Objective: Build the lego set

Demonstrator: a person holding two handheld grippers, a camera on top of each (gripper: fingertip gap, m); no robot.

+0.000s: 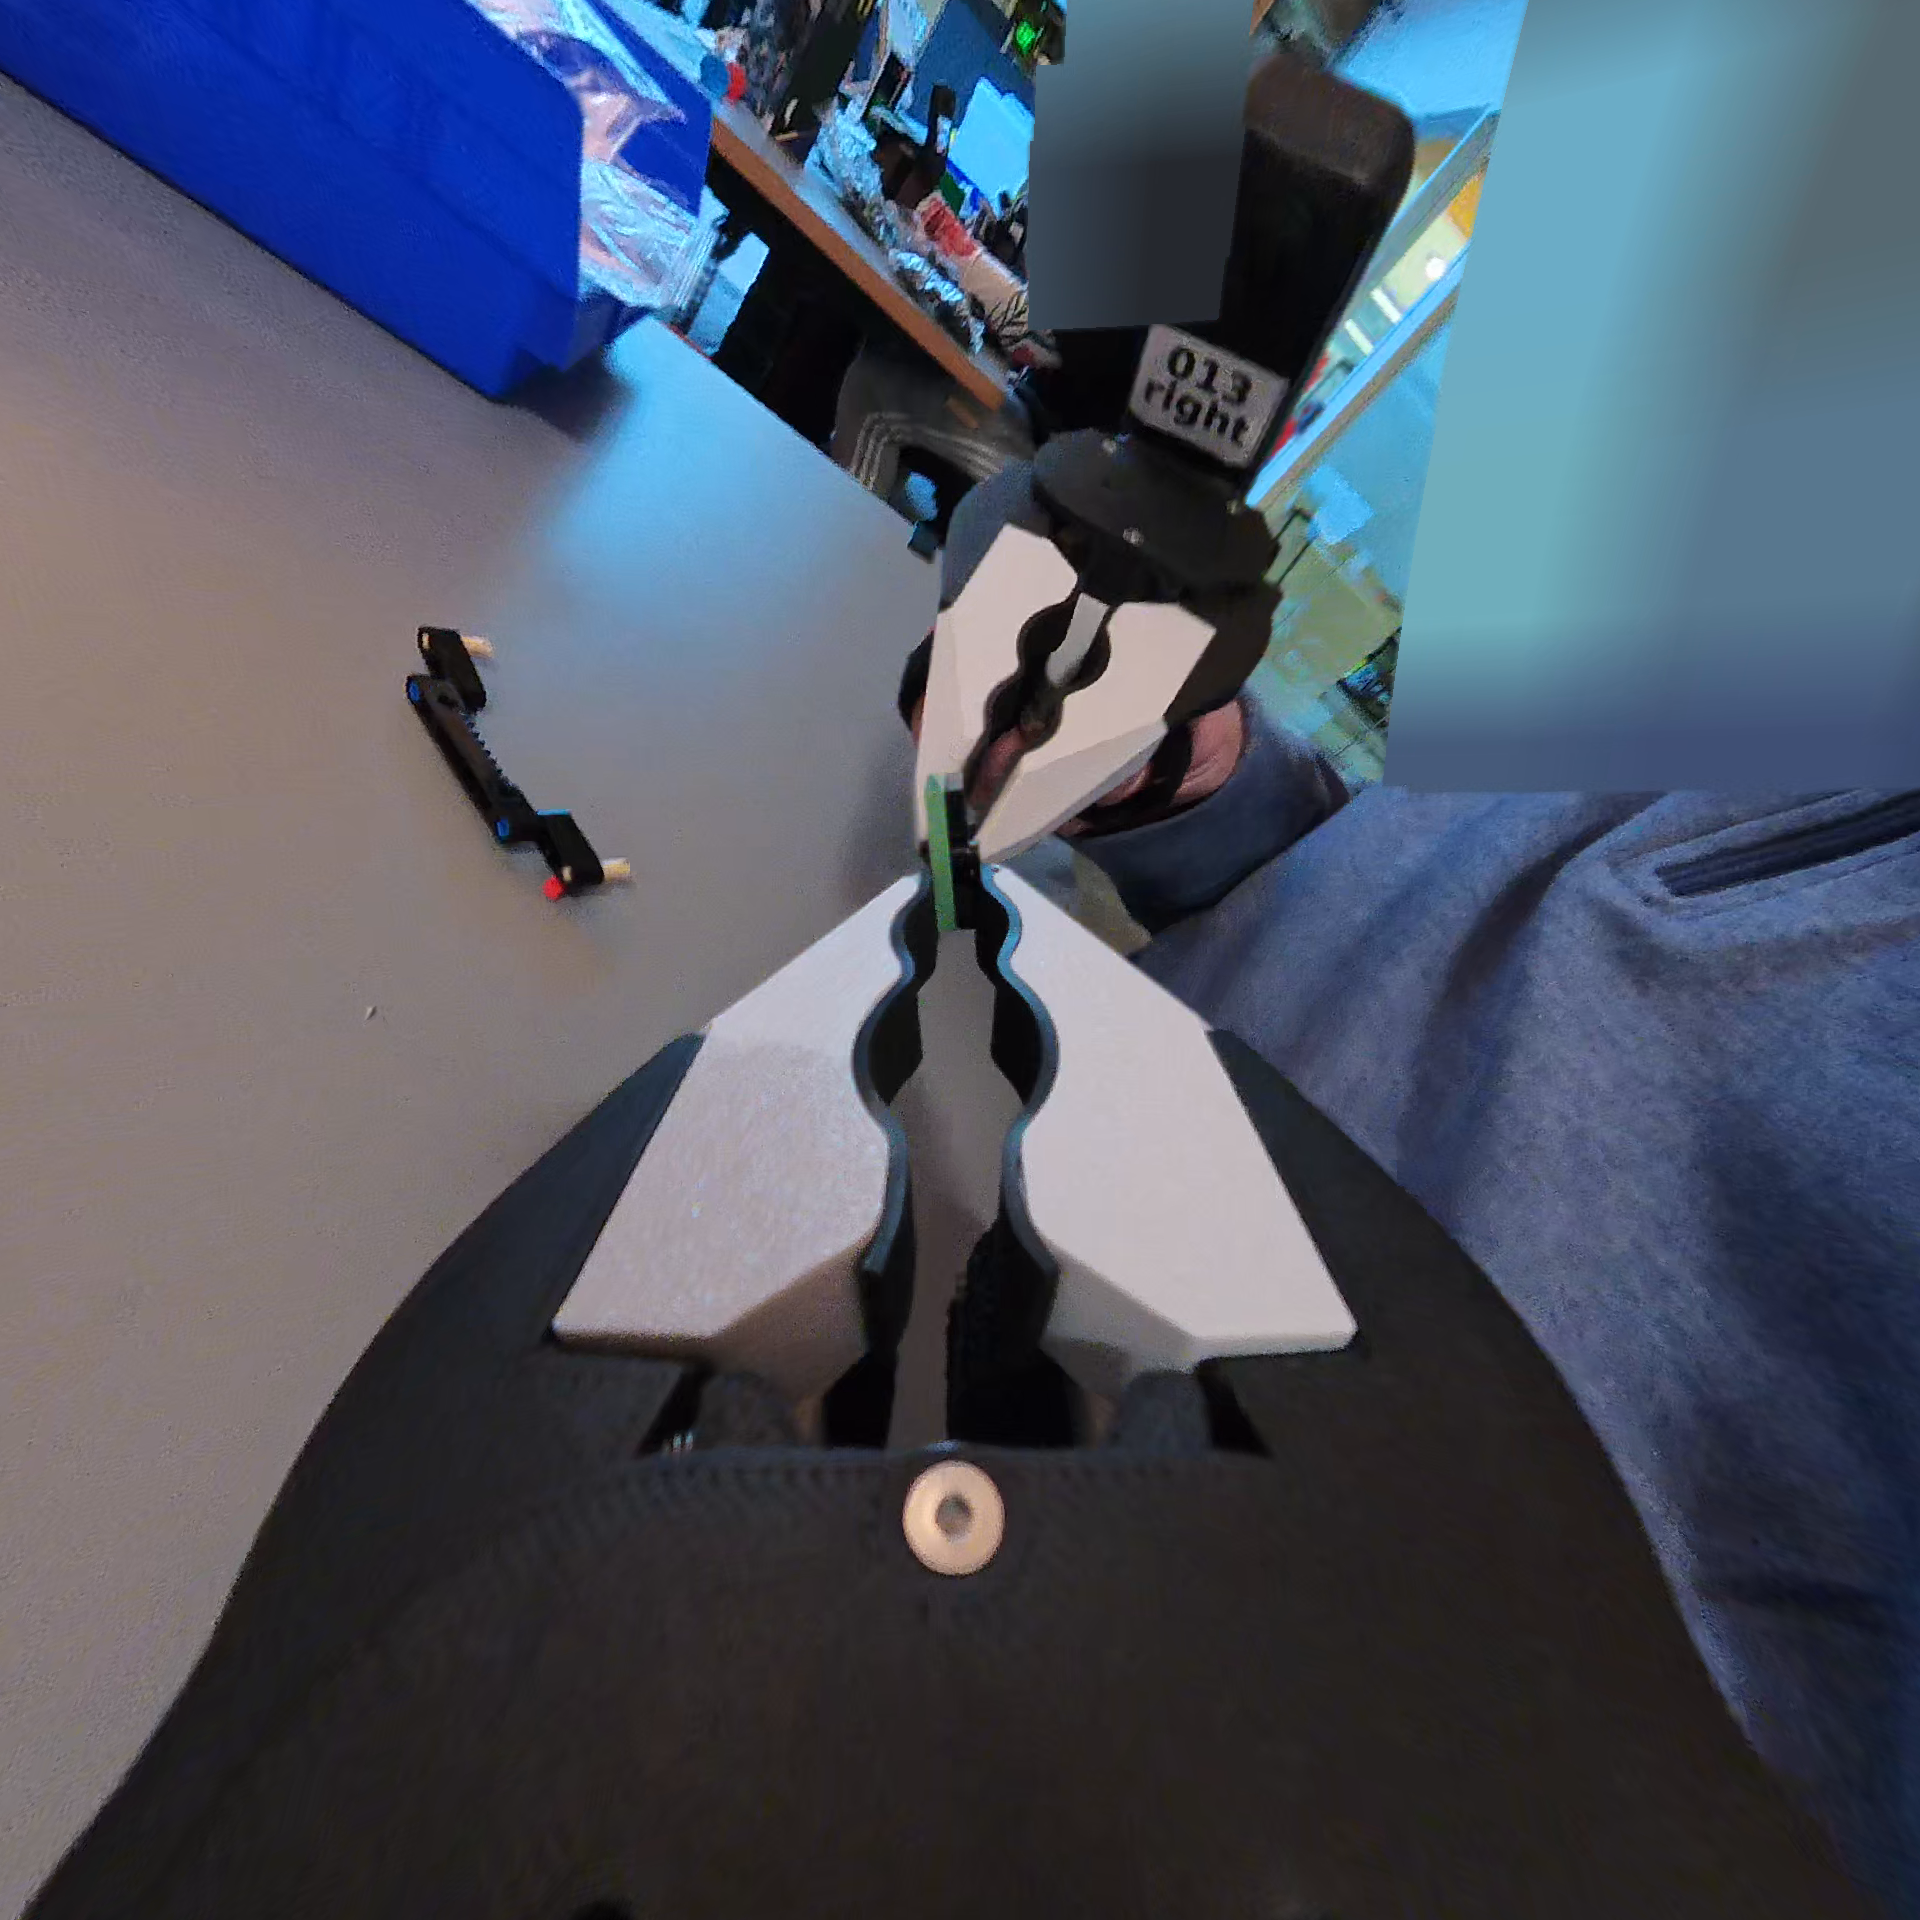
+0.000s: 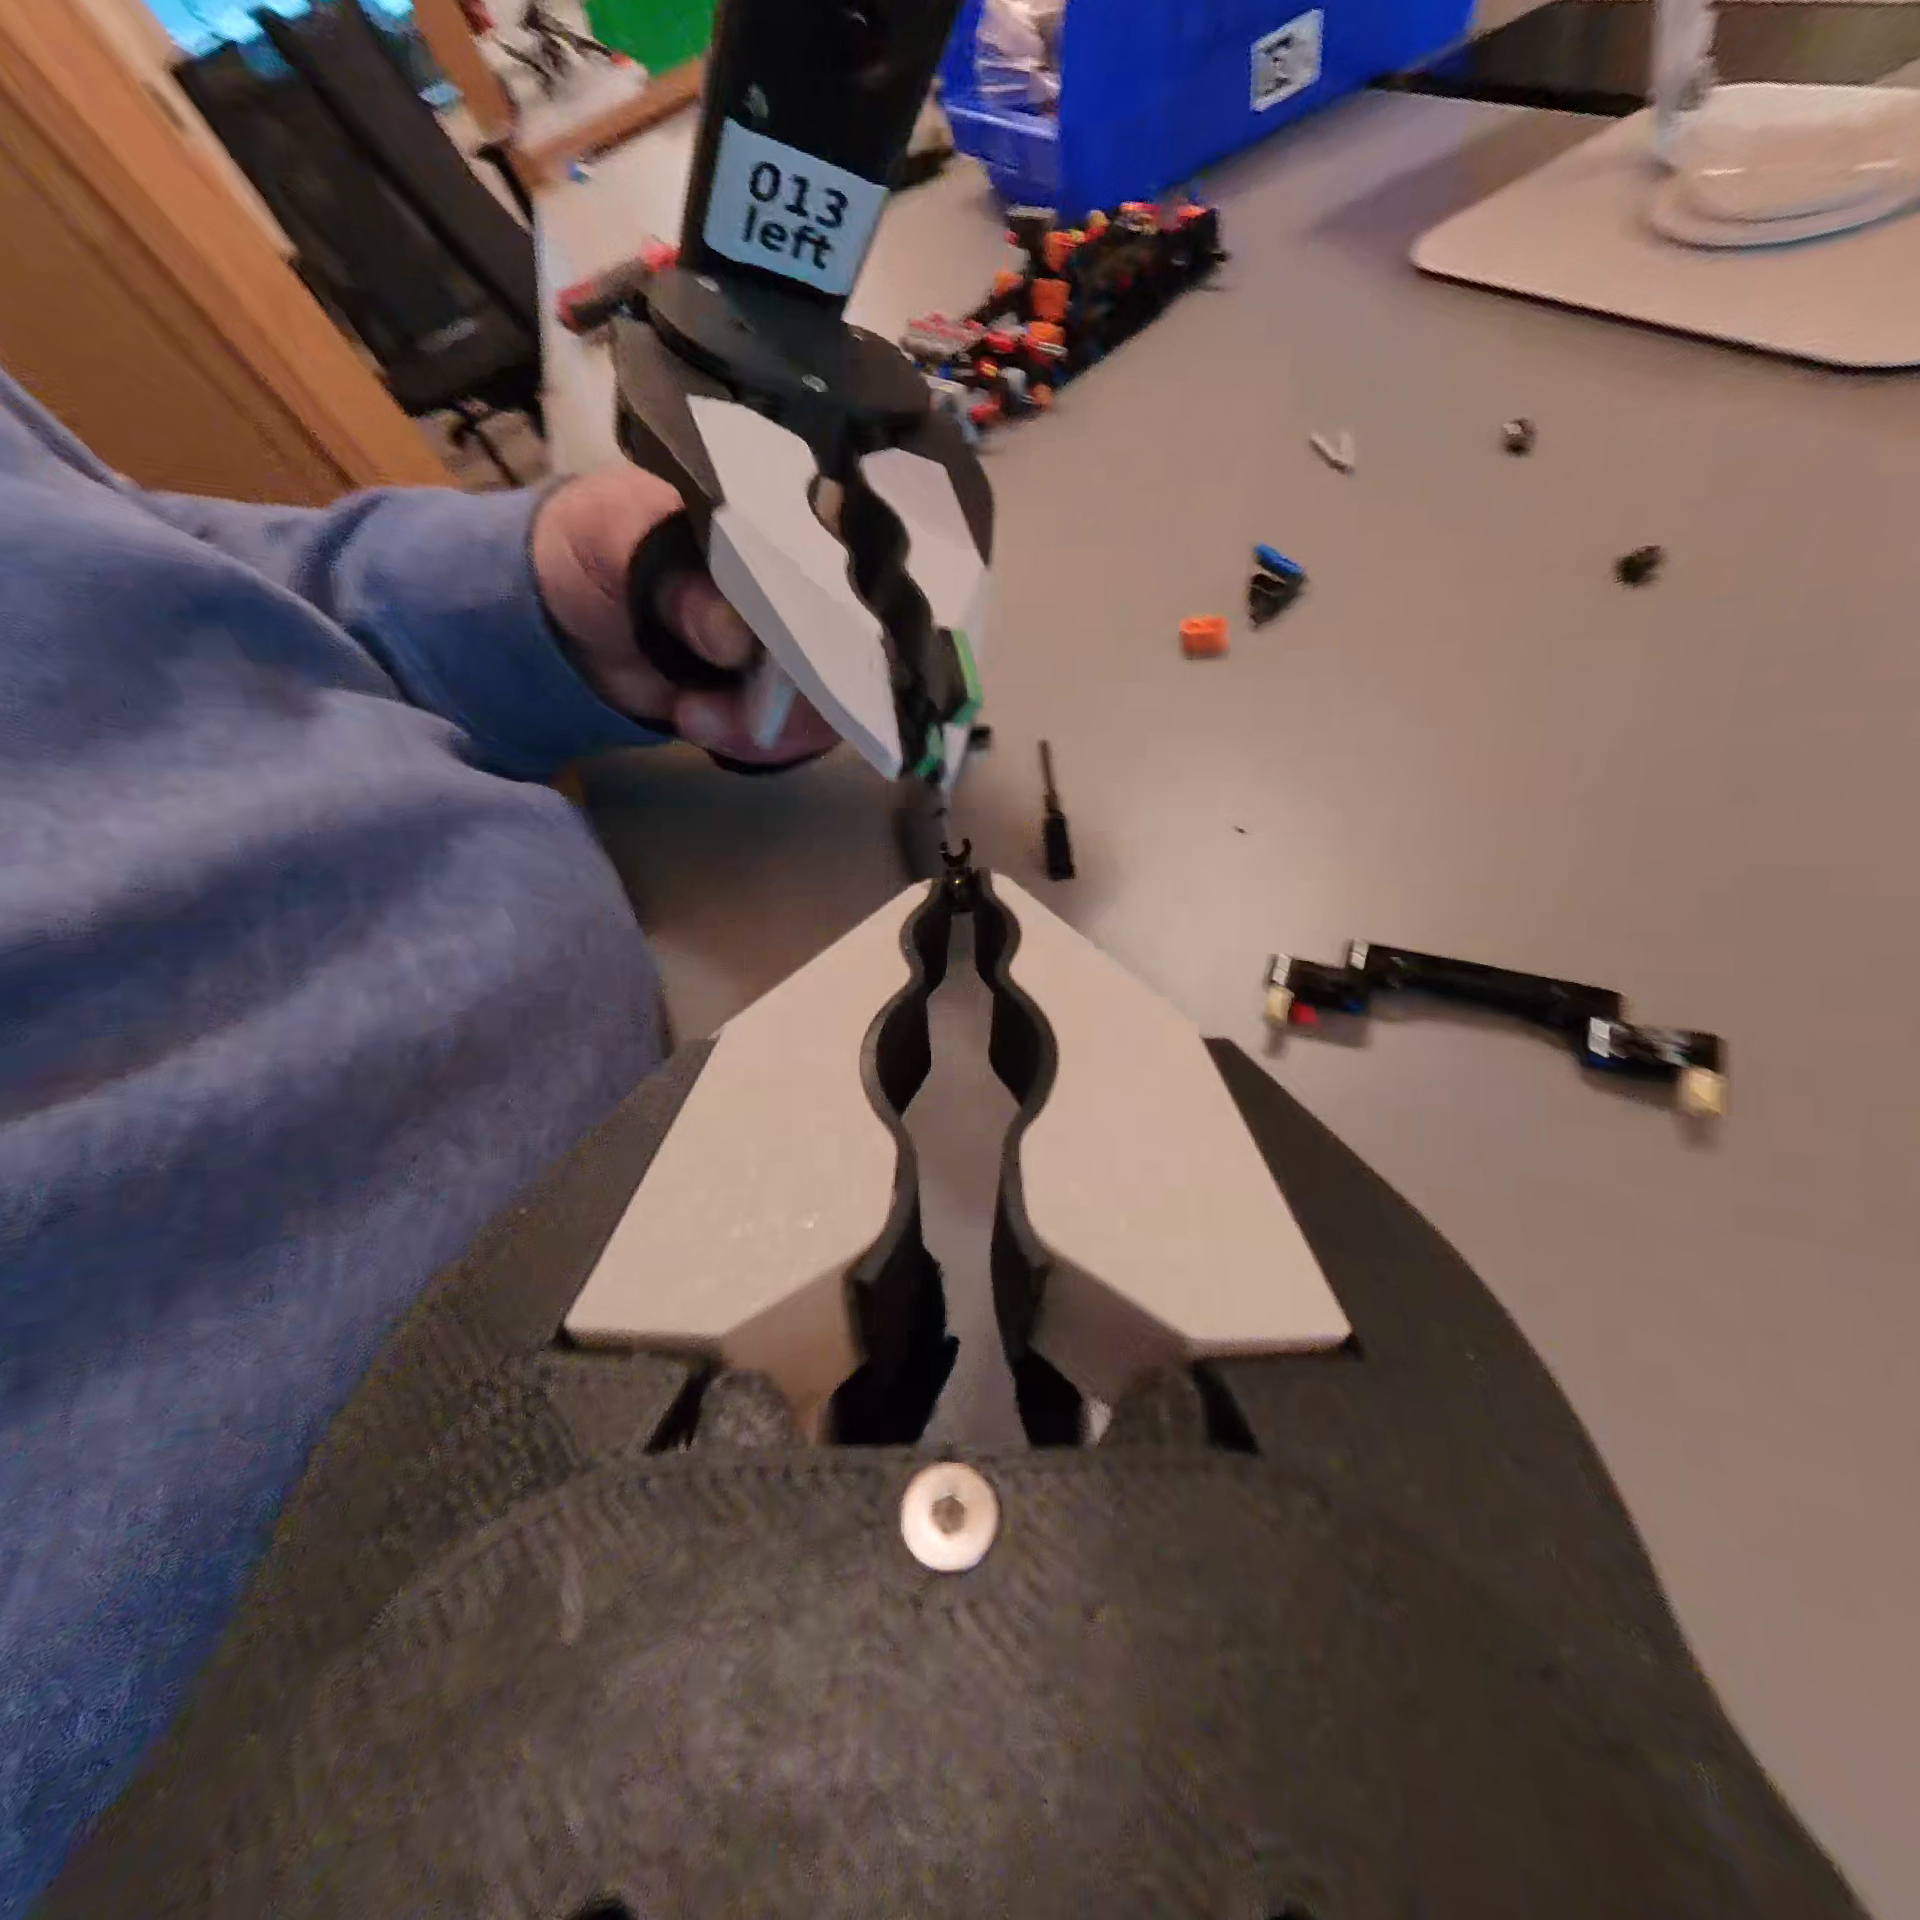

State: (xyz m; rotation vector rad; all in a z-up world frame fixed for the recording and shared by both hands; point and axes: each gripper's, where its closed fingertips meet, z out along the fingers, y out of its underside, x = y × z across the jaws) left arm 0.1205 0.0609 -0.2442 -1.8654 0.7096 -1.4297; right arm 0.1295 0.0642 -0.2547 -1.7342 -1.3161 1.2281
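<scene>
Your left tool (image 1: 951, 894) is pinched shut on a small green-and-black piece (image 1: 948, 847), held up in the air over the worktop (image 1: 260, 1039) edge. Your right tool (image 2: 956, 894) is closed on a tiny black clip (image 2: 953, 864) right at its tips, and the two tools are nose to nose, almost touching.

Biggest risk, I'd say: that clip is barely held at the very tip. Push it in slightly off-axis and it'll probably twist or pop out, and since you're working near the edge above your lap, it may drop off the worktop instead of landing on it. The green piece also sits far forward in its tool, so a hard push could pivot it.

Other stuff around: the long black assembly (image 2: 1496, 1003) with blue and red pins lies well apart on the worktop, plus a black axle (image 2: 1055, 810), an orange brick (image 2: 1203, 636), a blue-and-black bit (image 2: 1274, 582) and a pile of parts (image 2: 1070, 291) farther back by the blue bin (image 2: 1174, 94). Nothing sits between the tools, so nothing's blocking the join. Your sleeve (image 2: 260, 831) is close on the one side though.
</scene>
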